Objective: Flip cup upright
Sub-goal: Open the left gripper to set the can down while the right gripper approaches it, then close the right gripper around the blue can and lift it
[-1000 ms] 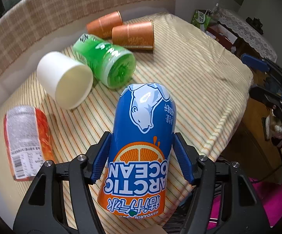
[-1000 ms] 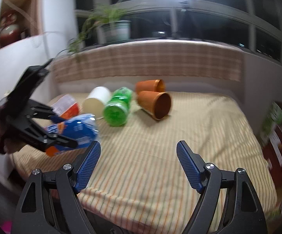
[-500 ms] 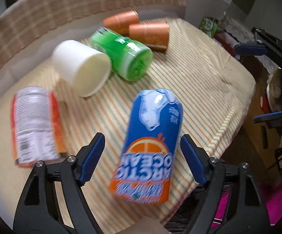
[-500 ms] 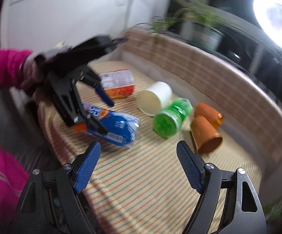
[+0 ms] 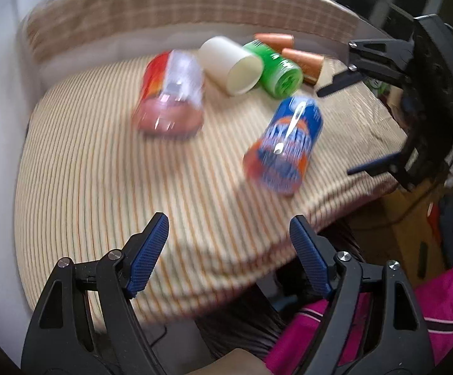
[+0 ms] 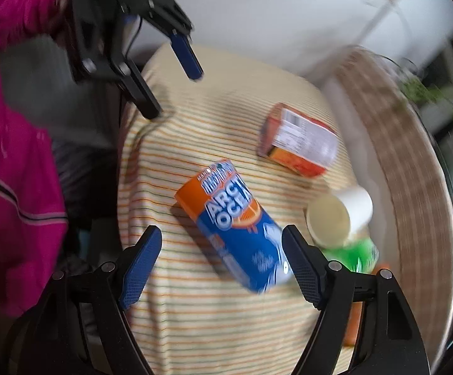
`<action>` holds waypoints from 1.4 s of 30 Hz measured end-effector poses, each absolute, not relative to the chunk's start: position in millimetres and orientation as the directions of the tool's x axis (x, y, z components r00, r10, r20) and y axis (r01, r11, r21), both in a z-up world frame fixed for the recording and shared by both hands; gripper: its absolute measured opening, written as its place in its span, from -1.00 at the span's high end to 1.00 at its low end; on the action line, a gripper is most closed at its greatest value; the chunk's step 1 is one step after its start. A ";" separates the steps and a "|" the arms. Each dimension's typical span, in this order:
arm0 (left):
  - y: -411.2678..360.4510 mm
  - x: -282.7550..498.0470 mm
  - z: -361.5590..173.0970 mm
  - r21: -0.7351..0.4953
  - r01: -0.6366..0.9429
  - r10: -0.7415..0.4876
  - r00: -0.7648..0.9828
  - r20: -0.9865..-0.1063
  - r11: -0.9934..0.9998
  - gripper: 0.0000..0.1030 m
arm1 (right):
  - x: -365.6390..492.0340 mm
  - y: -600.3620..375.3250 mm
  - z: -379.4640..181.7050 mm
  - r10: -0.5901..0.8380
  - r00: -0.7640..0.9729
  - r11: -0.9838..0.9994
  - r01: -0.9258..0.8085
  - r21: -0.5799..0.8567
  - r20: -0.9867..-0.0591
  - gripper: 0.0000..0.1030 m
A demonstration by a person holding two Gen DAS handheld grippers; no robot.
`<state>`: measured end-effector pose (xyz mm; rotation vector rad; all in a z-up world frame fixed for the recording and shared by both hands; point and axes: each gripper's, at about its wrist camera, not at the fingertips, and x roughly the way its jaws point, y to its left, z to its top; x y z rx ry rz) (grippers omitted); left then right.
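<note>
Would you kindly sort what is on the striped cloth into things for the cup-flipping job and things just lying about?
For the job:
blue cup, on its side
right gripper, open over it
left gripper, open

Lying about:
white cup
green cup
two orange cups
red cup

You hold your left gripper (image 5: 228,250) with its jaws spread wide and nothing between them, and your right gripper (image 6: 221,261) likewise gaping and gripping nothing, the two facing one another from well apart.
</note>
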<state>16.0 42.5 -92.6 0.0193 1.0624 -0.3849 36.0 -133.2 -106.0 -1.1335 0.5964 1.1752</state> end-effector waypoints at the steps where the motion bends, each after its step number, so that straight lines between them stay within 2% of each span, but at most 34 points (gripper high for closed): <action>1: 45.4 10.9 -95.8 -0.174 0.302 -0.296 0.423 -0.856 0.937 -0.59 | 34.6 -126.1 -109.6 0.391 0.324 -0.077 -0.921 -0.382 -0.861 -0.51; 5: 54.9 -4.3 -104.9 -0.197 0.254 -0.291 0.413 -0.863 0.947 -0.59 | 34.2 -107.3 -123.2 0.337 0.333 -0.207 -0.886 -0.415 -0.881 -0.51; 7: 57.1 -4.8 -104.7 -0.216 0.243 -0.302 0.408 -0.862 0.946 -0.59 | 32.5 -100.4 -132.3 0.304 0.351 -0.278 -0.856 -0.435 -0.885 -0.30; 10: 61.1 -3.8 -105.3 -0.221 0.222 -0.297 0.413 -0.861 0.950 -0.59 | 33.4 -92.9 -142.4 0.272 0.362 -0.336 -0.833 -0.440 -0.892 -0.27; 17: 63.2 0.8 -109.8 -0.239 0.205 -0.306 0.420 -0.854 0.949 -0.59 | 30.6 -82.7 -157.1 0.267 0.376 -0.389 -0.800 -0.456 -0.887 -0.27; 22: 62.3 4.9 -113.0 -0.257 0.182 -0.312 0.428 -0.848 0.949 -0.59 | 31.3 -81.9 -156.2 0.288 0.377 -0.346 -0.816 -0.463 -0.880 -0.22; 27: 59.7 7.4 -109.6 -0.251 0.171 -0.302 0.455 -0.838 0.953 -0.59 | 40.6 -83.4 -149.2 0.317 0.354 -0.202 -0.881 -0.428 -0.880 -0.20; 31: 56.8 10.2 -107.1 -0.244 0.157 -0.289 0.479 -0.829 0.957 -0.59 | 63.1 -91.6 -133.5 0.371 0.355 0.032 -0.929 -0.370 -0.858 -0.19; 37: 46.6 12.1 -107.3 -0.220 0.144 -0.263 0.504 -0.823 0.965 -0.59 | 102.7 -122.0 -105.3 0.472 0.356 0.448 -0.885 -0.129 -0.807 -0.17; 42: 32.3 14.4 -109.1 -0.202 0.160 -0.256 0.516 -0.818 0.966 -0.59 | 119.6 -155.1 -96.3 0.537 0.398 0.647 -0.760 0.061 -0.744 -0.17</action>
